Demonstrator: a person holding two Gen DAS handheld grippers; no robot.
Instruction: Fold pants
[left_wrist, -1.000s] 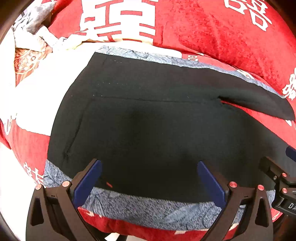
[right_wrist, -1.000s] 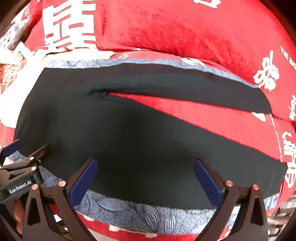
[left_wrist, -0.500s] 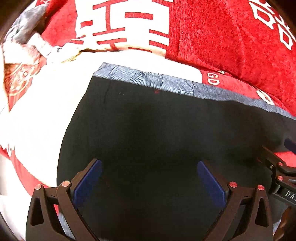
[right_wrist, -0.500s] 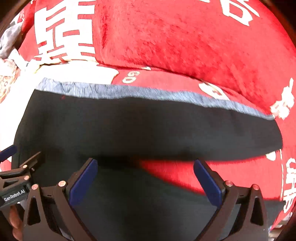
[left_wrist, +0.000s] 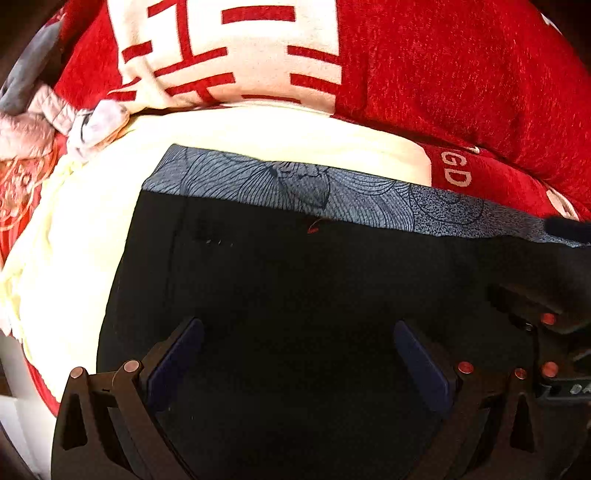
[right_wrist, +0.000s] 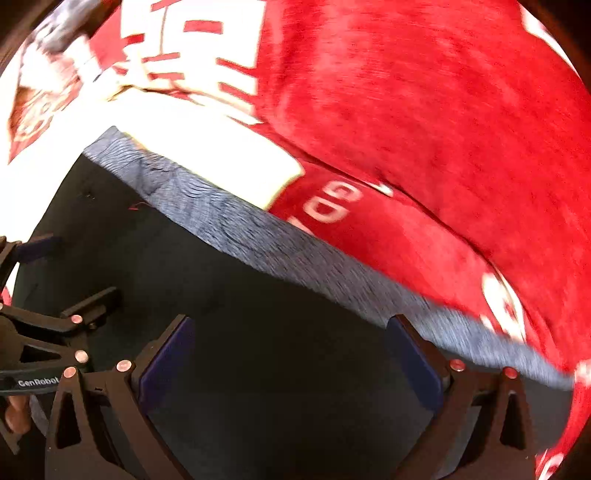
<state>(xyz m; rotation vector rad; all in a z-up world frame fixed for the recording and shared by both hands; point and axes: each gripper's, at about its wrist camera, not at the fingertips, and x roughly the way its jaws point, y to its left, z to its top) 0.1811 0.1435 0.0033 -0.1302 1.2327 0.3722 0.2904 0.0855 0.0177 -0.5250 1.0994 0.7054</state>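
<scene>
Pants, black with a grey patterned band, lie spread flat on the red bedding. I hold the left hand-held gripper and right hand-held gripper wide apart, gripping nothing. Cloth looks soft, light, floppy; blur blunts detail. I'd pinch an edge.

Matt black cloth pants lie on a plush, fuzzy red blanket.

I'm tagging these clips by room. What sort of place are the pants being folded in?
Probably a bedroom, on a bed. The black pants lie on a blue-grey patterned cloth over a red plush blanket with big white characters, with a rumpled pile of laundry at the far left.
</scene>
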